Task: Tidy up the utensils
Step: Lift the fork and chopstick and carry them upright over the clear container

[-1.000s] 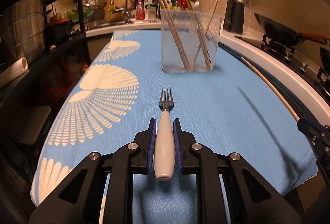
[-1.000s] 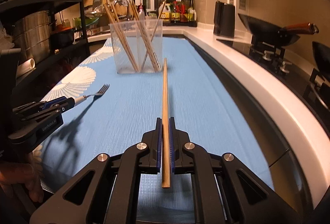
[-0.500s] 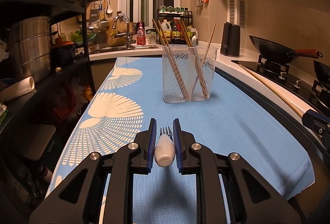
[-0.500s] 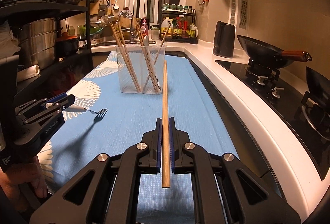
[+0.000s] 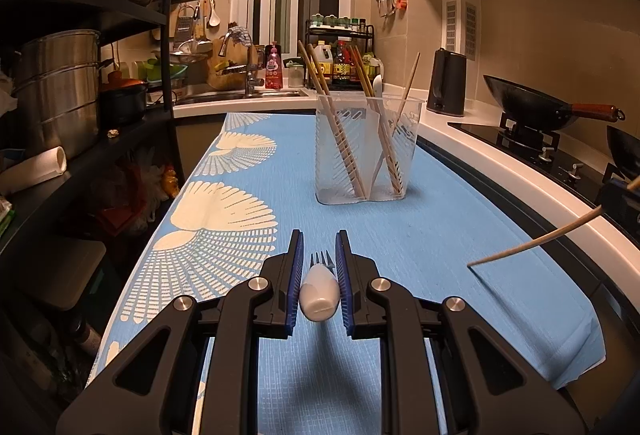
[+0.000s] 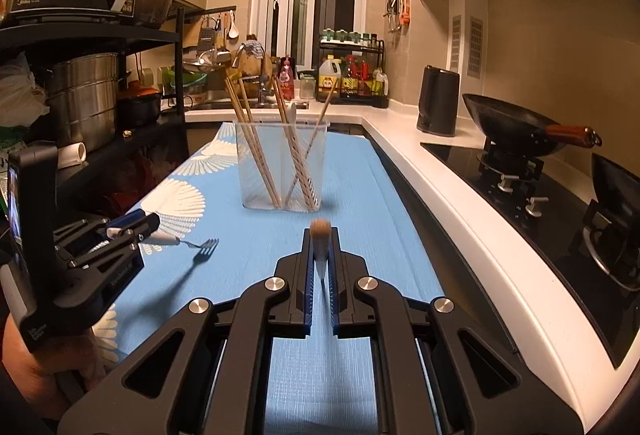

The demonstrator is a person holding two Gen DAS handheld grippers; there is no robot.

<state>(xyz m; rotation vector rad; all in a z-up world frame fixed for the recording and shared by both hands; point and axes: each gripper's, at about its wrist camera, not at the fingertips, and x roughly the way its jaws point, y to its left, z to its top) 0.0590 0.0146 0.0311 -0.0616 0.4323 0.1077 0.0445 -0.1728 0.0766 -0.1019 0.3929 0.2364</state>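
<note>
Since a second ago both tools have been lifted and tipped: the right gripper (image 6: pixel 320 255) now holds its chopstick (image 5: pixel 532 241) turned end-on to its camera, with the jaws closed on it. The left gripper (image 5: pixel 319 275) has its jaws closed on the fork (image 6: pixel 200 246). Both utensils seem ready for the clear holder (image 5: pixel 368 151). The fork's long axis points toward the holder, prongs first and sloping down, above the table (image 5: pixel 460 235) well in front of it.

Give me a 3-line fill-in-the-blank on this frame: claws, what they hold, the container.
The left claw is shut on a white-handled ____.
The right claw grips a single wooden ____.
The clear holder stands on the ____ tablecloth and already contains chopsticks.

Missing words: fork; chopstick; blue
</note>
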